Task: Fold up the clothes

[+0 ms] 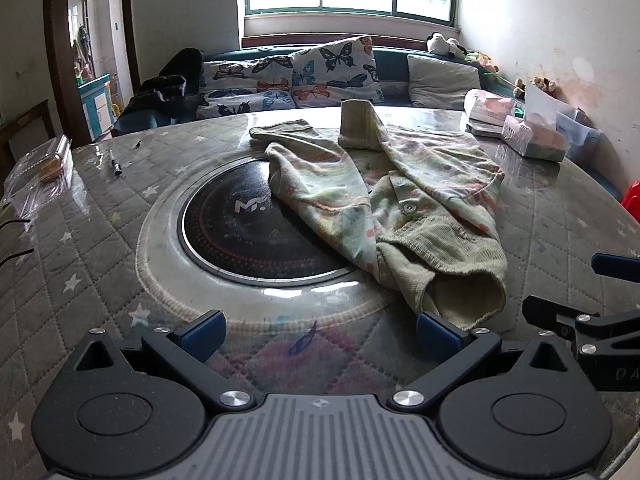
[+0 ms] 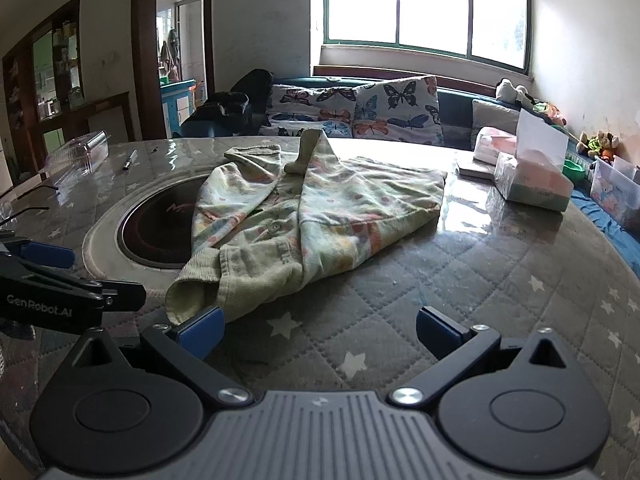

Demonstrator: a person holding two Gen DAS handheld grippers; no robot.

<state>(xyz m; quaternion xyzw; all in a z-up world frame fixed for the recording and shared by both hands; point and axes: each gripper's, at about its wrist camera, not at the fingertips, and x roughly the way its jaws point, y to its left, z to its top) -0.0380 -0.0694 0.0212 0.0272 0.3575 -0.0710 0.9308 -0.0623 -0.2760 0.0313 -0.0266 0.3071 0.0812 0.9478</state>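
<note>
Daylight from the window (image 2: pixel 424 8) falls across a round table (image 2: pixel 460 276) under a quilted, star-printed cover, with a butterfly-print sofa (image 2: pixel 352 112) behind it. At the far left I see a clear plastic box (image 1: pixel 48 160) and a pen (image 1: pixel 116 166) near the table's edge, then the dark round hob (image 1: pixel 244 232) sunk in the middle. My left gripper (image 1: pixel 320 334) sits low over the near edge, level and facing the window, its blue fingers spread wide with nothing between them. Ahead of it and to its right lies the garment (image 1: pixel 384 200), a pale patterned child's top, crumpled, partly over the hob, one ribbed cuff (image 1: pixel 464 292) ending just beside the gripper's right finger. My right gripper (image 2: pixel 320 332) rests alongside at the same height, jaws likewise wide apart and empty; from its camera the top lies ahead and to the left, the cuff just beyond its left finger (image 2: pixel 202 330). Further right stand tissue packs (image 2: pixel 532 184) near the wall.
</note>
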